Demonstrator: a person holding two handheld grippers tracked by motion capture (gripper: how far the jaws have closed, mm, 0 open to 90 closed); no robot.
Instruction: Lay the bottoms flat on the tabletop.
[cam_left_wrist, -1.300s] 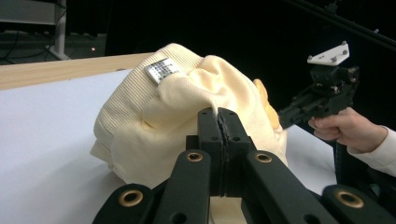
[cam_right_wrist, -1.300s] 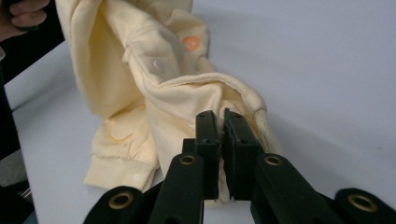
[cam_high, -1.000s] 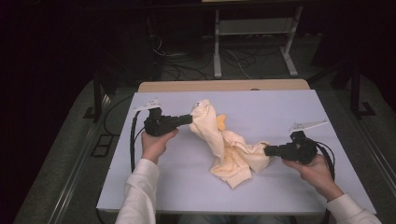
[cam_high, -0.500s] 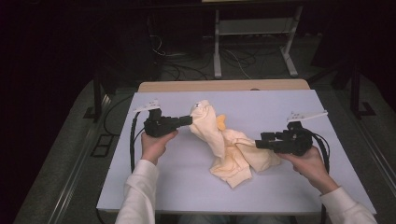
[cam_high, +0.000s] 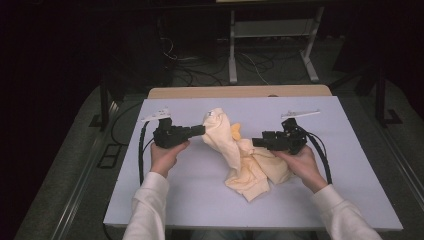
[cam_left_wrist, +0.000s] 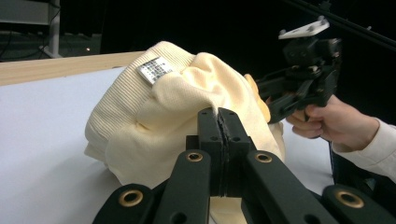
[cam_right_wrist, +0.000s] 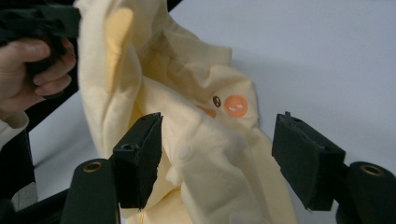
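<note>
A pale yellow garment (cam_high: 235, 161) lies crumpled in the middle of the white table (cam_high: 190, 205). It has a ribbed hem, a small label (cam_left_wrist: 154, 70) and an orange face print (cam_right_wrist: 236, 105). My left gripper (cam_high: 202, 131) is shut on the garment's upper end (cam_left_wrist: 154, 112) and holds it a little off the table; cloth is pinched between the closed jaws (cam_left_wrist: 218, 119). My right gripper (cam_high: 255, 142) has just been opening its jaws. They stand apart (cam_right_wrist: 217, 140) with the garment's cloth (cam_right_wrist: 196, 149) between them, and the pads do not press on it.
A wooden strip (cam_high: 240, 91) runs along the table's far edge. Behind it on the dark floor are a white metal stand (cam_high: 270, 50) and loose cables (cam_high: 190, 65). Bare table surface lies left, right and in front of the garment.
My right gripper has moved left and a little farther from the person along the garment, and its jaws have opened off the cloth. The left gripper has kept still, shut on the garment.
</note>
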